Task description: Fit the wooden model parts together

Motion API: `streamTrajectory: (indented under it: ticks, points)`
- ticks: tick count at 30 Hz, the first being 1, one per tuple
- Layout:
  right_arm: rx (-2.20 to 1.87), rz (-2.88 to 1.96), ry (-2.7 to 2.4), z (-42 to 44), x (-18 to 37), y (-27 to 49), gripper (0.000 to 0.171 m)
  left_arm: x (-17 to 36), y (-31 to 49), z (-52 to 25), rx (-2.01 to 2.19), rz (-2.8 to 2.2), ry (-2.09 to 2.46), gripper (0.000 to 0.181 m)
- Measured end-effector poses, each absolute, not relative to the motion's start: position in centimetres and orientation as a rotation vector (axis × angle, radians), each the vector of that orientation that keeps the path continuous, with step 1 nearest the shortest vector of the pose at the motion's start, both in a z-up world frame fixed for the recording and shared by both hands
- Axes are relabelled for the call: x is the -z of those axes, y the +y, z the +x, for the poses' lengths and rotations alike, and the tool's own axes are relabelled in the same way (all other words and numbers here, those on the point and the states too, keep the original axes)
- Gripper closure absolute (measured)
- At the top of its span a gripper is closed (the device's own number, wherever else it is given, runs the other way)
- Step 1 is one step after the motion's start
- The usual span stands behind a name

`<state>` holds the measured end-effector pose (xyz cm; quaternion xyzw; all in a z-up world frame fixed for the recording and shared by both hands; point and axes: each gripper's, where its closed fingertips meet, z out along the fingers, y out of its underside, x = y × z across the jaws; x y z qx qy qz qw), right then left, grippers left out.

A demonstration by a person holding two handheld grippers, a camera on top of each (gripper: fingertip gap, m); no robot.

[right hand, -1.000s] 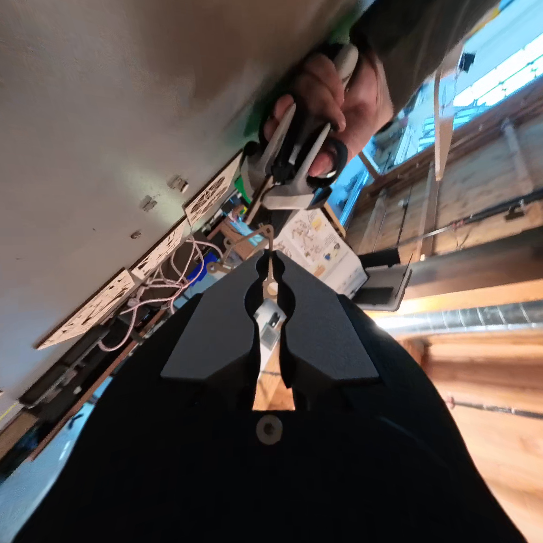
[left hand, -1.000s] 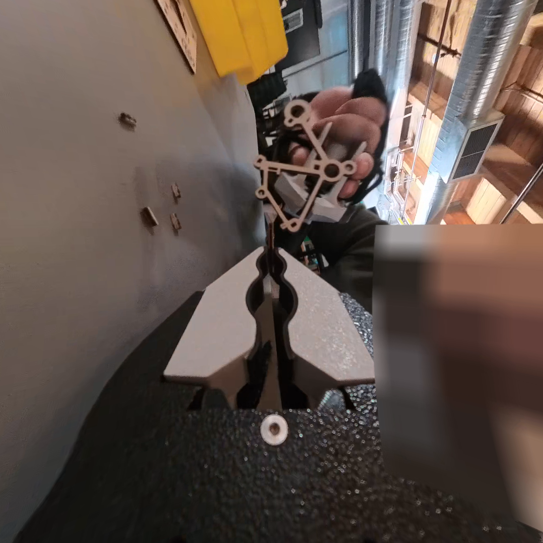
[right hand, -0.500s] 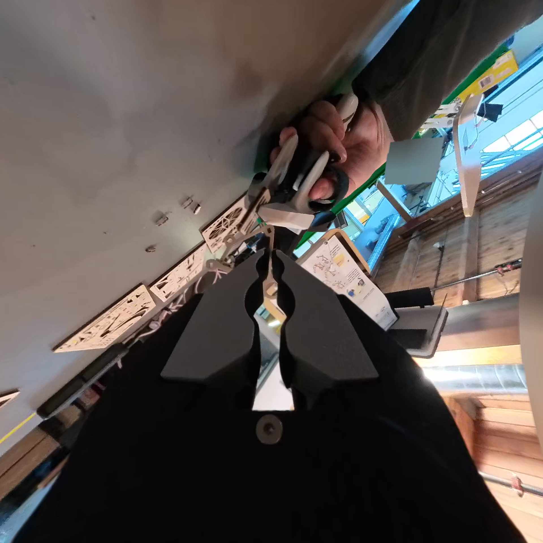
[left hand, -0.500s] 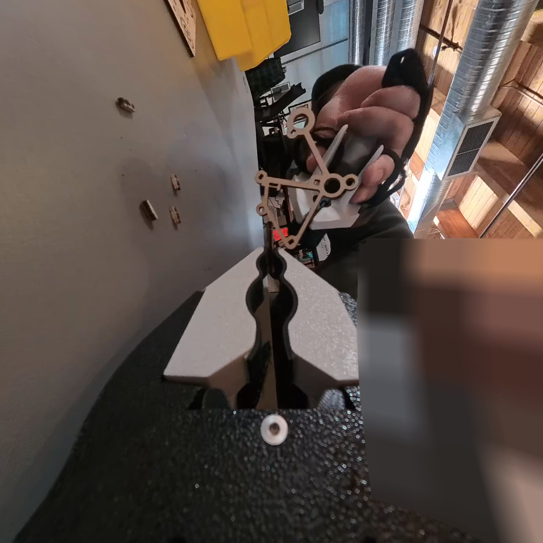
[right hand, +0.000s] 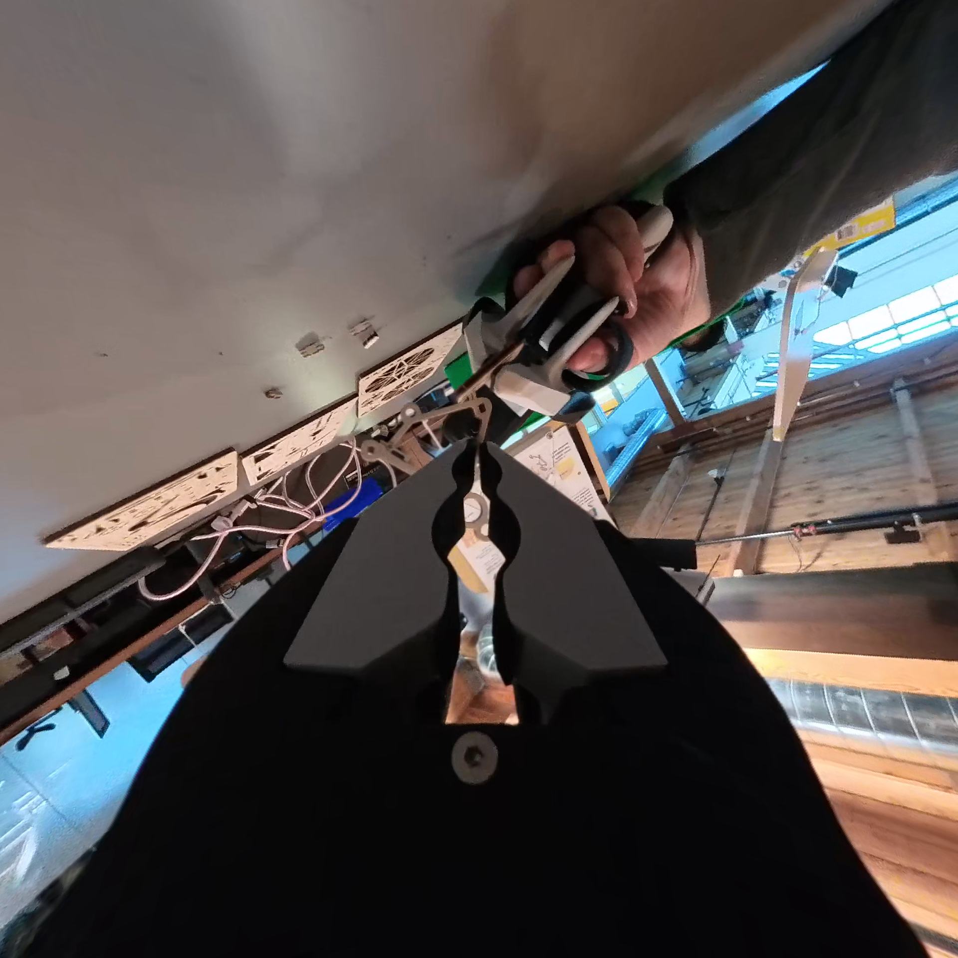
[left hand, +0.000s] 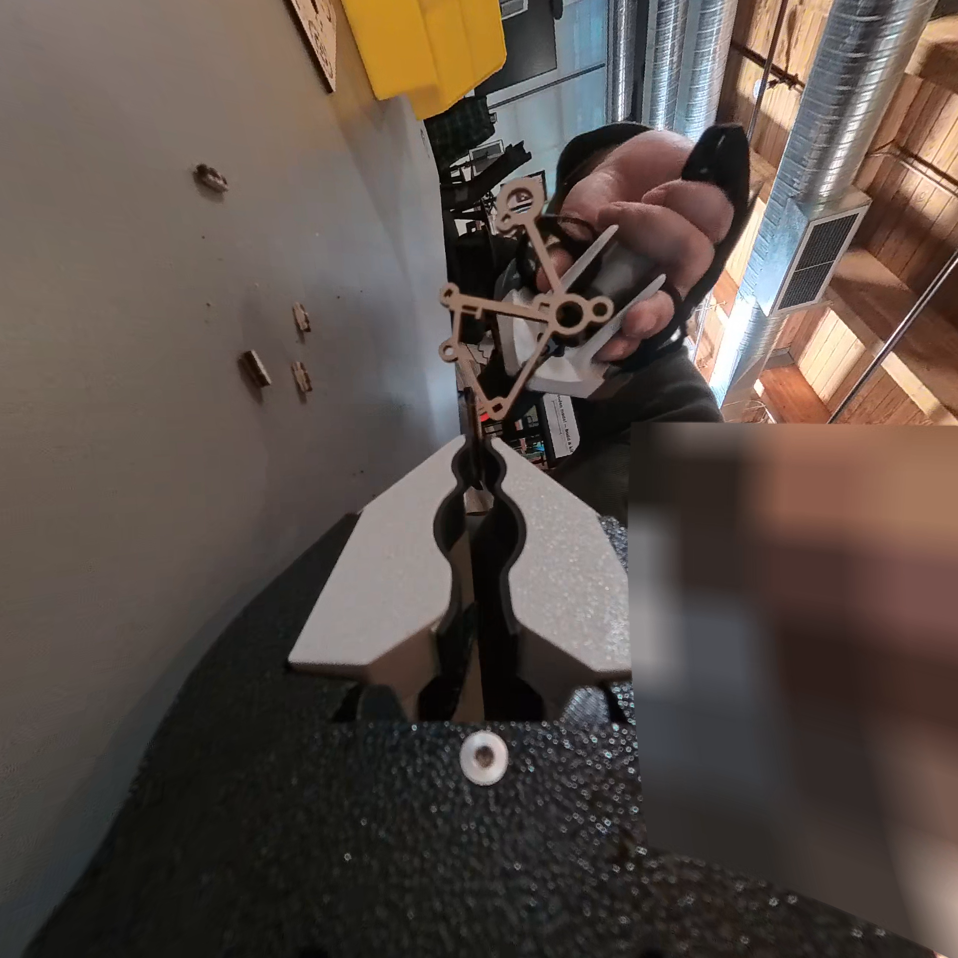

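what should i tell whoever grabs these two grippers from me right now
Left gripper: shut on a thin dark wooden strip, seen edge-on.
Right gripper: shut on the flat wooden frame with ring ends and struts.
Both are held up in the air, facing each other, away from the grey table.
The strip's tip sits right at the frame's lower corner; whether it is seated there cannot be told.
Small loose wooden bits and cut-out sheets lie on the table.
Left: press the strip in, check the joint, then fit the remaining parts.
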<state>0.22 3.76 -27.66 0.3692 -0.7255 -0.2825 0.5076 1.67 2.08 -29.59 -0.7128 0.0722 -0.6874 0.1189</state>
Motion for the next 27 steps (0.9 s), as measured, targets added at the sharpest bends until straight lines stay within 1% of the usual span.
streamTrajectory:
  ticks: [1,14,19,27]
  points:
    - [0.681,0.897,-1.751,0.3,27.7,3.7,0.171,29.6,2.0,1.7,2.009,-2.086,0.215,0.18]
    - [0.718,0.95,-1.85,0.8,29.7,3.8,0.171,30.8,2.1,1.8,1.93,-2.18,0.211,0.178]
    - [0.726,0.722,-1.916,0.6,29.7,4.4,0.171,31.5,2.0,2.1,1.854,-2.232,0.243,0.18]
    - [0.716,0.46,-1.733,1.9,28.7,3.9,0.171,31.7,1.9,2.2,1.807,-2.24,0.276,0.18]
